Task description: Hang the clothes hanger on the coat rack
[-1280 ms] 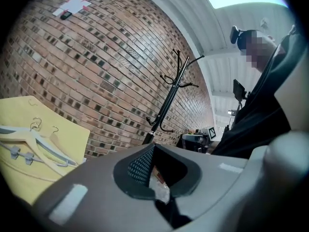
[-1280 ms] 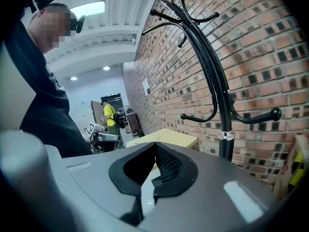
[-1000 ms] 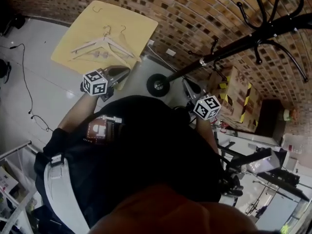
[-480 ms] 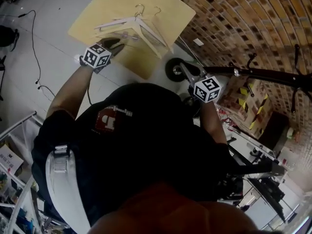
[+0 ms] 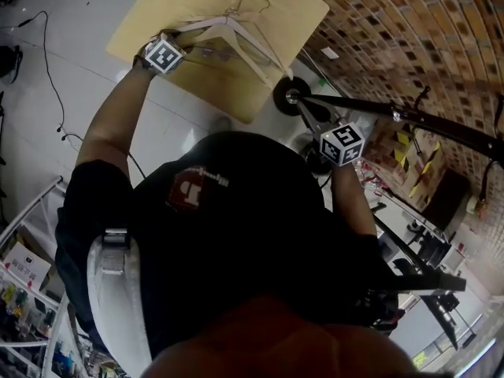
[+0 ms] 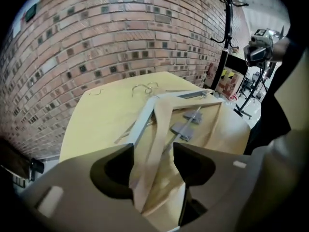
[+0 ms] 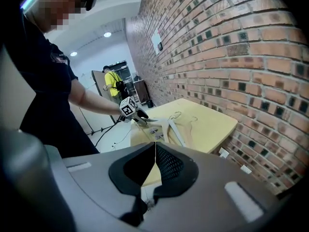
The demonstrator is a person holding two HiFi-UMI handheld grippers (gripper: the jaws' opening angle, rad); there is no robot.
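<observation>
Finds the left gripper [image 5: 187,48] carried out from beside the torso, where it hung a second ago, and down onto the clothes hangers [image 5: 236,34], its jaws just opened wide on the way. Finds the right gripper [image 5: 303,113] brought forward too, nearer the foot of the coat rack [image 5: 378,113].

Places the hangers in a small overlapping pile of pale wood, flat on the yellow table [image 5: 157,22], wire hooks toward the brick wall [image 5: 409,30], not yet hung. Shows, in the left gripper view, one slanted wooden arm of the pile [image 6: 159,124] running between the two fingers. Keeps those fingers apart, one on each side of the arm with a gap showing, neither pressing on the wood.

Shows, in the right gripper view, the other pair of fingers closed together with nothing between them [image 7: 155,151], aimed across at the table [image 7: 212,122]. Catches the left gripper [image 7: 140,116] there at the near end of the pile.

Traces the rack as a black pole slanting across the head view from a round base [image 5: 287,94], just beside the table's corner, out to the right edge. Sets it upright beyond the table in the left gripper view [image 6: 227,28], close to the wall.

Puts cardboard boxes [image 5: 402,152] with yellow and black tape behind the pole, a thin black cable [image 5: 50,69] on the pale floor [image 5: 71,109] to the left, and a person [image 7: 115,83] in a yellow vest far back in the room.
</observation>
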